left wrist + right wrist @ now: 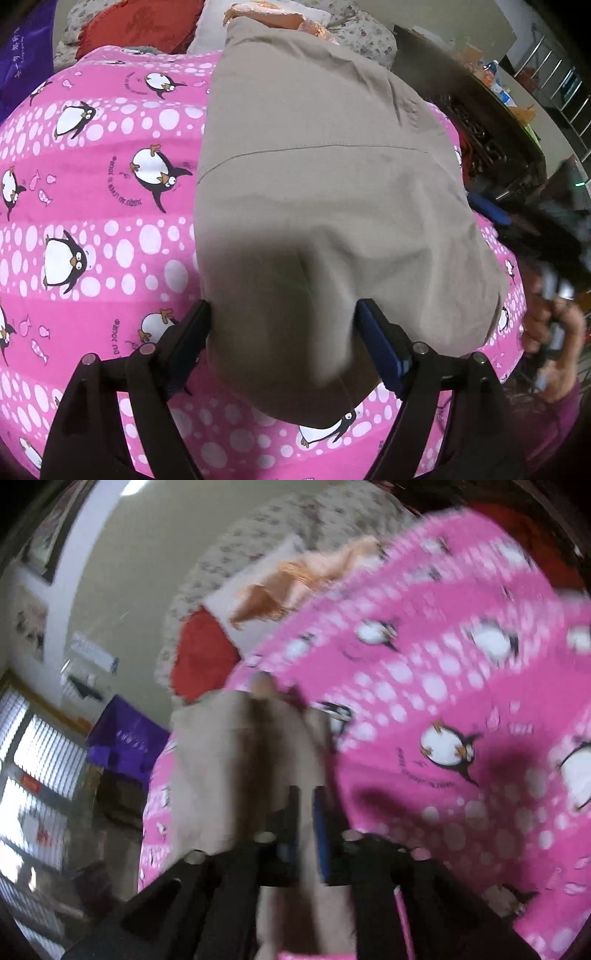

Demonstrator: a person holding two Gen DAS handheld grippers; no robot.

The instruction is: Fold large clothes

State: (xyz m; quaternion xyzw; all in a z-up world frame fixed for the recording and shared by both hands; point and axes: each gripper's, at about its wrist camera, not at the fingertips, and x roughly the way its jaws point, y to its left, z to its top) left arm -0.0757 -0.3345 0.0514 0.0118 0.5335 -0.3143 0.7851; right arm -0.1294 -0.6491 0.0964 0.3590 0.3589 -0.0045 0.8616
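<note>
Fingers of the left gripper [282, 332] stand wide apart, one on each side of a bunched end of the beige garment [325, 177]. Both pads sit at the edges of that bunch; whether they press on it or merely flank it cannot be told, since the near cloth is blurred.

Fingers of the right gripper [306, 812] stand close together with a narrow strip of the same beige garment [236, 746] running between them. Motion blur hides the contact, so a firm pinch cannot be confirmed.

Garment position: beyond the left fingertips, the beige cloth lies spread flat on the pink penguin bedsheet [92, 206], extending away toward the pillows [136, 26]. A stitched seam crosses it ahead of the left fingers. Ahead of the right fingers the cloth is gathered and raised off the sheet.

Procedure for the step in hand, judged to be taking hold of one end for a fold:
1. Gather only the layers intended for the fold between the left fingers; keep the pink sheet out of the grip.
2. Match the right hold on the same edge.
3. Lift both ends evenly so the fold line falls straight.

A person's hand [554, 332] is visible to the right of the left fingers.
</note>
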